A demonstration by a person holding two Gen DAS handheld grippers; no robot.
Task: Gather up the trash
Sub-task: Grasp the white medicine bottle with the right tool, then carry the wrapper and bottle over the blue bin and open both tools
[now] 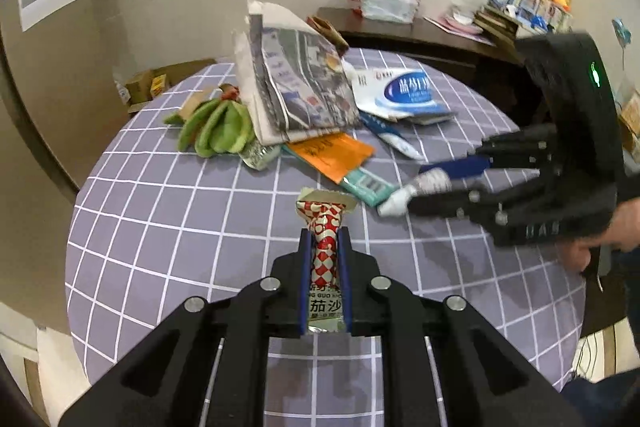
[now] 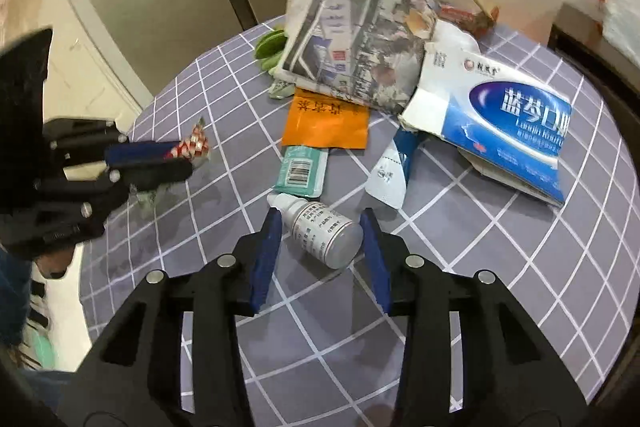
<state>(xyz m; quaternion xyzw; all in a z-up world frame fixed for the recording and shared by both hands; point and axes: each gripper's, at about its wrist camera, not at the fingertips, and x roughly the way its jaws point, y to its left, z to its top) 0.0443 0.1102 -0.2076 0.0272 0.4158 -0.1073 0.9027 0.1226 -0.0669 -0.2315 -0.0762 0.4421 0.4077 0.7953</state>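
Between the blue pads of my right gripper (image 2: 318, 239), near the front of the round table, lies the small white dropper bottle (image 2: 320, 229), on its side on the checked tablecloth (image 2: 460, 267), cap pointing far-left; the fingers stand wide and I judge neither pad touches it yet. My worry is the round body: if one pad meets it first, it could roll toward me or skid out sideways, and the bottle lies askew to the jaws, so closing may twist it. Its cap sits just beside the teal sachet (image 2: 301, 174), which I might drag along. Farther off, the orange packet (image 2: 326, 125), the blue-and-white box (image 2: 504, 131) and the folded newspaper (image 2: 360, 39) are heaped together, and a push from the bottle could disturb them. My left gripper (image 1: 325, 239) is clamped narrow on a red-and-white snack wrapper (image 1: 325, 227), held off the cloth; the slick film could slip out if I jolt that hand while watching the right.
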